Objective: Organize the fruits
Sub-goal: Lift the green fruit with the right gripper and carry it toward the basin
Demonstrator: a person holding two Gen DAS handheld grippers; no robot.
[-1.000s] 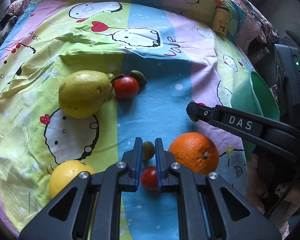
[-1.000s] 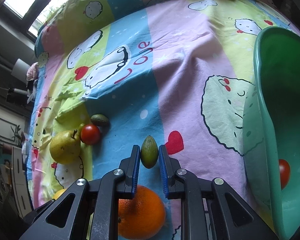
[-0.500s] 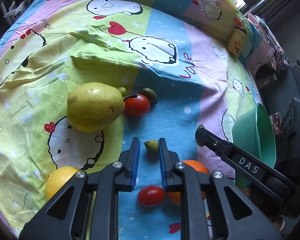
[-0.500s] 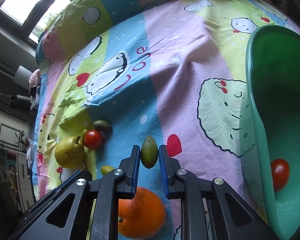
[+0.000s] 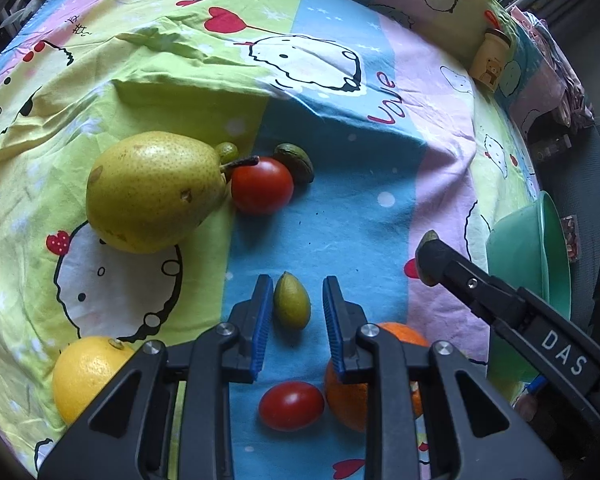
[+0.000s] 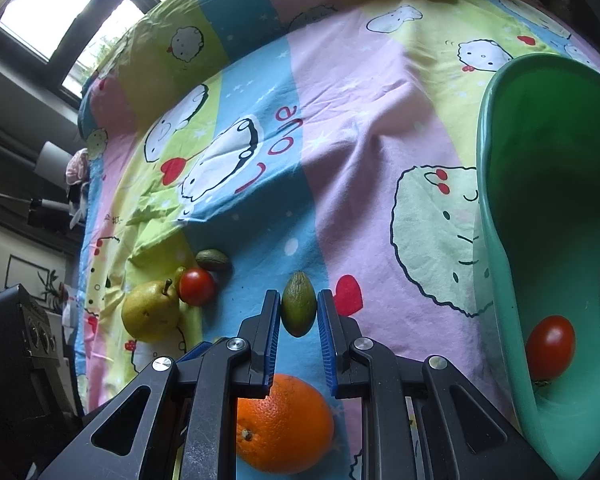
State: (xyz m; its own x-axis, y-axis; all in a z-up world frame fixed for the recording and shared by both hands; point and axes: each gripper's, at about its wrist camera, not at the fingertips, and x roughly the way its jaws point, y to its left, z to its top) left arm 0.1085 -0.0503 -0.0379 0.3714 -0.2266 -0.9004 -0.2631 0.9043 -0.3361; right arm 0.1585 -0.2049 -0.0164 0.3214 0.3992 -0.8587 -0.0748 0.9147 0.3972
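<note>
Left wrist view: left tongs (image 5: 296,312) have just been opening and straddle a small green olive (image 5: 291,305) without pinching, beside the orange (image 5: 396,376); right tongs (image 6: 298,312) clamp a darker olive (image 6: 298,305), probably for the green bowl (image 6: 500,320).

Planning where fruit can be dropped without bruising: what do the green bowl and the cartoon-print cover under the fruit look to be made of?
The green bowl looks like moulded plastic: an even colour, a smooth, thin rim and a soft sheen, semi-gloss.
The cartoon-print cover looks like thin woven cloth, probably cotton or a blend: matte, creased and rumpled into folds near the yellow-green pear.
</note>
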